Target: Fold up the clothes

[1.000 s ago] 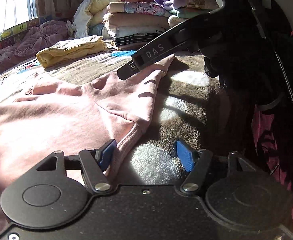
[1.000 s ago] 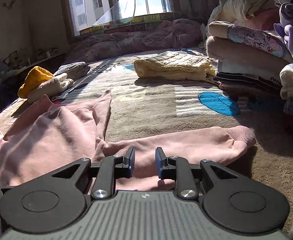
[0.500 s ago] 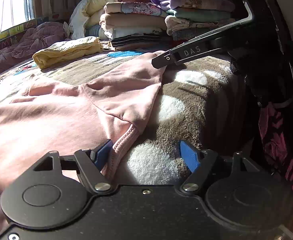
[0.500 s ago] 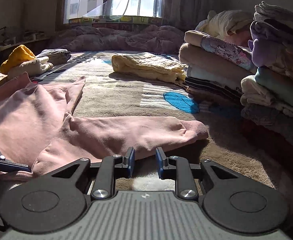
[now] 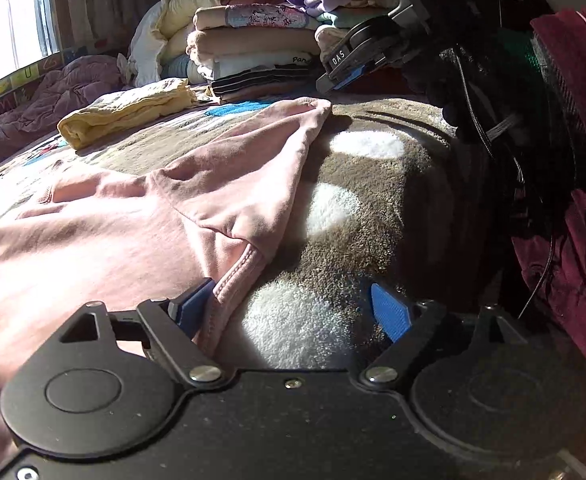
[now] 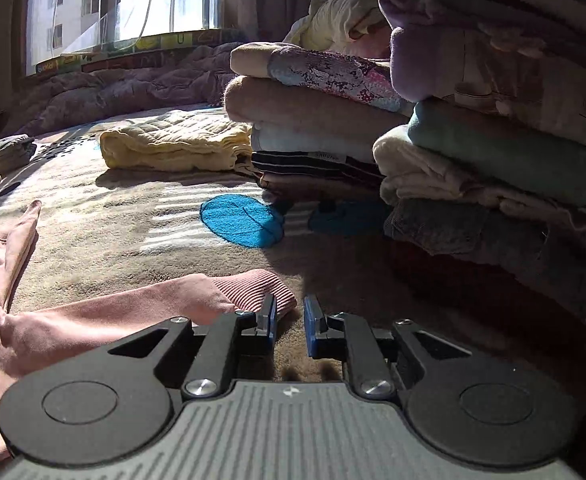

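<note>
A pink sweatshirt (image 5: 113, 232) lies spread on the brown patterned blanket (image 5: 357, 216). My left gripper (image 5: 293, 306) is open wide at the shirt's ribbed hem corner (image 5: 233, 280), whose edge lies just inside the left finger. One sleeve runs away to its cuff (image 5: 313, 106). In the right wrist view that sleeve (image 6: 105, 316) ends in a ribbed cuff (image 6: 253, 286) just left of my right gripper (image 6: 289, 328), which is open by a narrow gap and empty. The right gripper also shows in the left wrist view (image 5: 345, 74), beyond the cuff.
A tall stack of folded clothes (image 6: 473, 128) stands close on the right, a second stack (image 6: 313, 112) behind it. A folded yellow blanket (image 6: 173, 146) lies farther back. A purple quilt (image 6: 125, 88) lies under the window. The person's dark red sleeve (image 5: 573, 200) is at the right.
My right gripper has moved along the sleeve to its cuff, near the clothes stacks. The left gripper has stayed open at the hem corner.
</note>
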Demonstrator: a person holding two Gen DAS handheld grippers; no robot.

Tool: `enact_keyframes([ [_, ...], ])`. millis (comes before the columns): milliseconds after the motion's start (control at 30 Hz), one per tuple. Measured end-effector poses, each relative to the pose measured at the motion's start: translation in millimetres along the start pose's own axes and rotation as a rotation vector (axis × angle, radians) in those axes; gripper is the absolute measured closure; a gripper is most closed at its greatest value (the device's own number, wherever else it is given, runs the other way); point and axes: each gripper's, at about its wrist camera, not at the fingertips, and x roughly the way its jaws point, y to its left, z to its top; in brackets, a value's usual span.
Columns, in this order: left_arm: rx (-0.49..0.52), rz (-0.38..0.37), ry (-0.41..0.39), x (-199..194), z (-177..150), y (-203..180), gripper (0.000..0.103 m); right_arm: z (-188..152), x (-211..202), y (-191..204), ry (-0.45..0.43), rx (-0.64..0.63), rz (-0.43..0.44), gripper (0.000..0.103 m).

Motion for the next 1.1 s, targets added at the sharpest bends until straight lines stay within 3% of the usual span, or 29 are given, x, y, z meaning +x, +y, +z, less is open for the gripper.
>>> enact_keyframes([
  [133, 0.015, 0.002, 0.004, 1, 0, -2, 0.016, 2, 4, 31, -0.008, -0.109, 0.131, 0.082],
  [233, 0.018, 0.000, 0.007, 1, 1, -1, 0.016, 1, 41, 43, 0.116, -0.179, 0.088, 0.076],
  [333, 0.017, -0.002, 0.011, 1, 1, -1, 0.015, 12, 55, 31, 0.105, -0.097, 0.104, 0.074],
  [400, 0.018, -0.004, 0.014, 1, 2, 0, 0.015, 22, 44, 42, 0.056, -0.153, 0.083, 0.072],
  [467, 0.016, -0.007, 0.017, 2, 3, 0, 0.015, 26, 23, 52, -0.001, -0.185, 0.136, 0.073],
  [633, 0.018, -0.009, 0.019, 1, 3, 0, 0.015, 17, 5, 84, -0.011, -0.329, 0.242, 0.072],
  [700, 0.020, -0.012, 0.020, 1, 3, 0, 0.015, 19, 8, 80, -0.003, -0.291, 0.226, 0.072],
  [800, 0.025, -0.013, 0.024, 0, 3, 0, 0.015, 21, 12, 74, 0.009, -0.235, 0.201, 0.082],
  [933, 0.028, -0.019, 0.029, 0, 4, 0, 0.014, 25, 16, 68, 0.020, -0.170, 0.177, 0.075],
  [1033, 0.018, -0.034, 0.035, -7, 8, 3, 0.014, 32, 5, 94, 0.012, -0.217, 0.268, 0.075],
  [1100, -0.023, -0.064, 0.037, -17, 13, 11, 0.014, 37, 6, 106, 0.035, -0.177, 0.332, 0.074],
])
